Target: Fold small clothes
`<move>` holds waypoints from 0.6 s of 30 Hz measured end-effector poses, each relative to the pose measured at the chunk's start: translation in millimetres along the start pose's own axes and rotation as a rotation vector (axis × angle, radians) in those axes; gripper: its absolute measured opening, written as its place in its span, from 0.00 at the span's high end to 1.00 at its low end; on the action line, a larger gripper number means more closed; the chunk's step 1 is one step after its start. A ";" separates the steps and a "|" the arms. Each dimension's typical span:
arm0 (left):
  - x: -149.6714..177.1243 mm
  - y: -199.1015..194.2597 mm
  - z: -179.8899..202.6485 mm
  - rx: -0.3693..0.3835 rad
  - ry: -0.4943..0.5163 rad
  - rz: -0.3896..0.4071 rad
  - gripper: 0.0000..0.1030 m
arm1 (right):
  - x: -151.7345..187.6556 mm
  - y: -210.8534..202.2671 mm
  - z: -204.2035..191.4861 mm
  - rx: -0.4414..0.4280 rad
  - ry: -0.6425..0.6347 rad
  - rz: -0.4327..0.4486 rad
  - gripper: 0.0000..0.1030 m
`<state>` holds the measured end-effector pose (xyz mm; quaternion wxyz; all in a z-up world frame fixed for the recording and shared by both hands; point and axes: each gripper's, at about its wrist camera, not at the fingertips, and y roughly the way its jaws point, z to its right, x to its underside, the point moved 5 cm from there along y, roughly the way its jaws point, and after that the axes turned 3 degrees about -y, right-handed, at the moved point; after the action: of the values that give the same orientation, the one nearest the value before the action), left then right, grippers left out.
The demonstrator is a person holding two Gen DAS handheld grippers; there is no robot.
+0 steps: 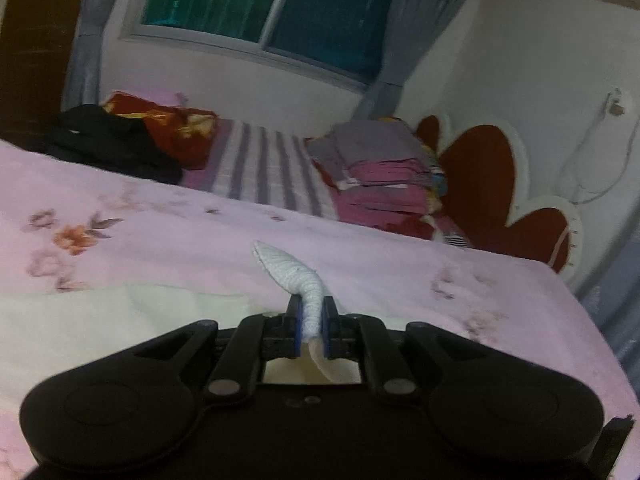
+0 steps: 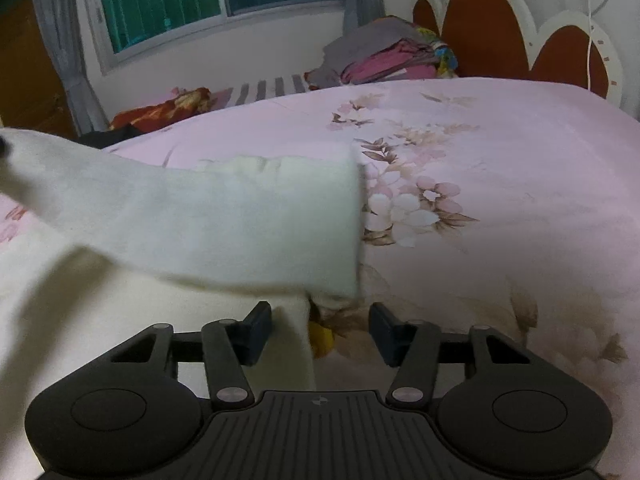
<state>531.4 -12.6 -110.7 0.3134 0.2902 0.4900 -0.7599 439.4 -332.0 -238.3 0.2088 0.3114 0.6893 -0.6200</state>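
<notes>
On the bed with the pink floral cover (image 2: 500, 152) lies a small cream-white garment of soft knit cloth (image 2: 208, 216), spread over the near left part of the bedding. In the right wrist view one broad fold of it is lifted and stretches from the upper left across to a straight vertical edge near the middle, with a lower layer lying flat beneath; a scrap of yellow shows under that edge. In the left wrist view a narrow ribbed white piece of the garment (image 1: 294, 272), twisted into a tapering tail, rises from between the left tongs (image 1: 311, 330), whose blue-padded fingers (image 1: 297, 328) are pinched on it, cream cloth trailing below them. The right tongs (image 2: 320, 330) stand spread wide just above the bed, the left finger over the flat cream layer, the right finger over the bare cover, gripping nothing. Farther back lie a stack of folded pink and grey cloths (image 1: 384, 168), a black garment (image 1: 108, 140) and a red patterned pillow (image 1: 176, 124). Behind them stand the red and white scalloped headboard (image 2: 492, 28) and a window with grey curtains (image 1: 272, 4).
</notes>
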 end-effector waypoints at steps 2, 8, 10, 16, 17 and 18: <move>8.3 2.4 -13.7 -0.033 -0.022 -0.023 0.92 | -4.0 5.0 -2.1 -0.002 0.001 0.007 0.51; 41.1 17.2 -50.4 -0.122 -0.062 -0.089 0.92 | -10.5 10.5 -7.1 -0.035 0.002 -0.005 0.86; 48.7 21.4 -58.0 -0.137 -0.067 -0.110 0.92 | -11.6 5.5 -2.2 -0.031 0.028 0.009 0.97; 71.0 37.6 -73.9 -0.186 -0.055 -0.175 0.91 | -5.3 5.8 20.4 0.045 0.076 -0.031 1.00; 73.5 38.9 -75.6 -0.196 -0.059 -0.186 0.88 | -7.7 1.8 20.8 0.037 0.081 -0.025 1.00; 75.7 37.9 -77.8 -0.209 -0.067 -0.184 0.81 | -10.7 -3.3 21.5 0.038 0.088 -0.003 1.00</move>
<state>522.5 32.7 -216.1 0.2868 0.1843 0.5803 -0.7396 442.7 -355.1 -231.8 0.1715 0.3415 0.6861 -0.6190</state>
